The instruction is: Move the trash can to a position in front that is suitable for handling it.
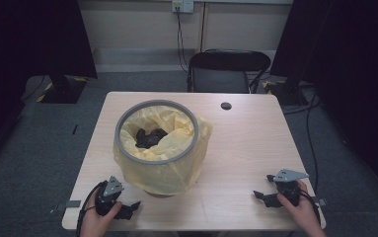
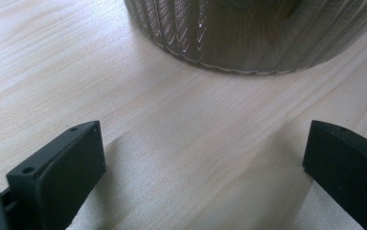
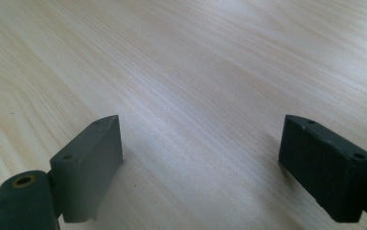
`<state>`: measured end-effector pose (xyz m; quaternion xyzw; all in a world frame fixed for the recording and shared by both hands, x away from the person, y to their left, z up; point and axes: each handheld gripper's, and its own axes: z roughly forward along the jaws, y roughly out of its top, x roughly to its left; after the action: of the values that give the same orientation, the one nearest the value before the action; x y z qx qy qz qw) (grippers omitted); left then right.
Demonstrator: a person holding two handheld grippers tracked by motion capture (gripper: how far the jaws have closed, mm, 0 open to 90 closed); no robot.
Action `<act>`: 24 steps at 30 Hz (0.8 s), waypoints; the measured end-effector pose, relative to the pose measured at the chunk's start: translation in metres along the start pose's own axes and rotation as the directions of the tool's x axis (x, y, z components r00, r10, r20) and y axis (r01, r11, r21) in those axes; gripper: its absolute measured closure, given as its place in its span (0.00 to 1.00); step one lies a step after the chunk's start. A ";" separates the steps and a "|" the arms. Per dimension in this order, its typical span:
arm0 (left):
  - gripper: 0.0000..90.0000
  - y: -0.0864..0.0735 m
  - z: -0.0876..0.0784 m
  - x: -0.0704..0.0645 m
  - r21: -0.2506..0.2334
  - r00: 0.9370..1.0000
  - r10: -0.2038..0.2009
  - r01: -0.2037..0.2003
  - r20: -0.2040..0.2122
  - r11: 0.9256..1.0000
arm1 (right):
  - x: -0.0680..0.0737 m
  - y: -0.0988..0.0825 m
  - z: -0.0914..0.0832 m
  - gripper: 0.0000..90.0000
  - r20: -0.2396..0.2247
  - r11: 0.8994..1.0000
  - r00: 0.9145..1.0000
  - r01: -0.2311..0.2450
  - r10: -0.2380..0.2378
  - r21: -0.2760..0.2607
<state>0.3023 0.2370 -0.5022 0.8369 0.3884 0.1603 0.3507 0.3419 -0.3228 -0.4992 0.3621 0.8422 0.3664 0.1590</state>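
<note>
A: Okay, quick one. Bin (image 1: 156, 148) with the yellow bag liner (image 1: 176, 170) sits left of the table's (image 1: 245, 148) middle, grey ring (image 1: 123, 121) clamped round its mouth, something dark (image 1: 149, 137) lying at the bottom of the bag.

B: Which hand is nearer?

A: Left gripper (image 1: 127, 210), clearly. It rests at the near left edge, just beside the base of the bin, jaws pointing inward along the near edge. Its own view has the ribbed bin wall (image 2: 229, 38) straight ahead and slightly right of the jaws.

B: Jaws?

A: Spread wide, nothing between them, bare wood below.

B: Right one?

A: Right gripper (image 1: 261, 196) is at the near right corner, well apart from the bin, pointing left toward it. Also wide apart, empty; plain tabletop (image 3: 195, 72) in front of it.

B: So the relation that matters?

A: Bin stands upright, liner's loose skirt hangs down the outside on the near right side. Left reaches it with a short move forward; right has to cross most of the table. Likely both go for the ring or bag edge, but that's a guess.
</note>
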 end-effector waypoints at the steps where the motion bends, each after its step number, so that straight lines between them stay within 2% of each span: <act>1: 0.00 0.000 0.000 0.000 0.000 1.000 -0.001 0.001 -0.001 1.000 | 0.000 0.000 0.000 0.16 0.000 1.000 1.000 0.000 0.000 0.000; 8: 0.00 0.001 0.000 -0.001 0.005 1.000 -0.013 0.013 -0.003 1.000 | 0.000 0.000 0.000 0.16 0.000 1.000 1.000 0.000 0.000 -0.001; 12: 0.00 0.003 -0.003 -0.002 0.032 0.999 -0.026 0.025 0.021 0.999 | 0.000 0.000 0.000 0.16 -0.001 1.000 1.000 0.001 -0.001 0.000; 16: 0.07 0.004 -0.009 -0.002 0.057 0.999 -0.031 0.028 0.037 0.998 | 0.000 0.000 0.000 0.16 -0.001 1.000 1.000 0.000 0.000 0.000; 18: 0.11 0.005 -0.013 -0.003 0.057 0.998 -0.041 0.039 0.045 0.998 | 0.000 0.000 -0.001 0.16 -0.001 1.000 1.000 0.000 0.000 0.000; 21: 0.10 0.007 -0.019 -0.004 0.061 0.997 -0.042 0.038 0.066 0.997 | 0.000 -0.001 -0.001 0.16 -0.001 1.000 1.000 -0.001 0.001 0.001; 24: 0.11 0.009 -0.025 -0.006 0.060 0.995 -0.062 0.057 0.081 0.997 | 0.000 -0.001 -0.001 0.16 0.000 1.000 1.000 -0.001 0.001 0.001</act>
<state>0.2901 0.2395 -0.4781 0.8407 0.4028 0.1039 0.3467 0.3413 -0.3235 -0.4992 0.3625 0.8422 0.3662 0.1585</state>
